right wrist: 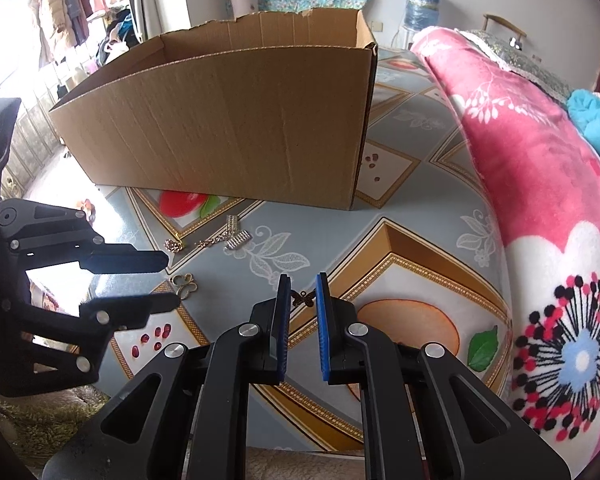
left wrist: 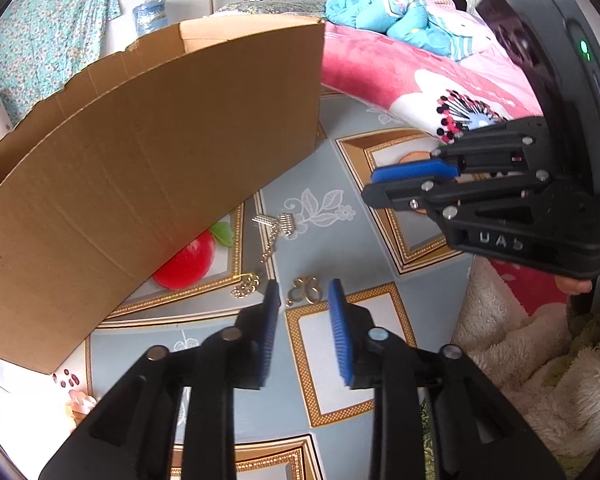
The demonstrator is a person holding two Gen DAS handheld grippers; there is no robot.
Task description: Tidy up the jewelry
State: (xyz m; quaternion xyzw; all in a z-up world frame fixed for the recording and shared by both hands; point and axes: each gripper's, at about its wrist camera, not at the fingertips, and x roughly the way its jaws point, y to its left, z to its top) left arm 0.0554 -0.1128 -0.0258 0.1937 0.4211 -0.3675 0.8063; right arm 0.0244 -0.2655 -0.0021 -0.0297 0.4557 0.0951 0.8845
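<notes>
On patterned tablecloth (right wrist: pixel 380 256), before cardboard box (right wrist: pixel 228 120) | left gripper (left wrist: pixel 304 292): jaws apart, gold butterfly pendant (left wrist: pixel 305 289) lying between tips, ungripped | right gripper (right wrist: pixel 302 288): narrow gap around dark butterfly charm (right wrist: pixel 303 298), pad contact unclear.

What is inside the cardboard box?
Only the bare inner walls near the top of the cardboard box show. Its tall front wall hides the floor inside, so whether any jewelry is in it cannot be seen.
</notes>
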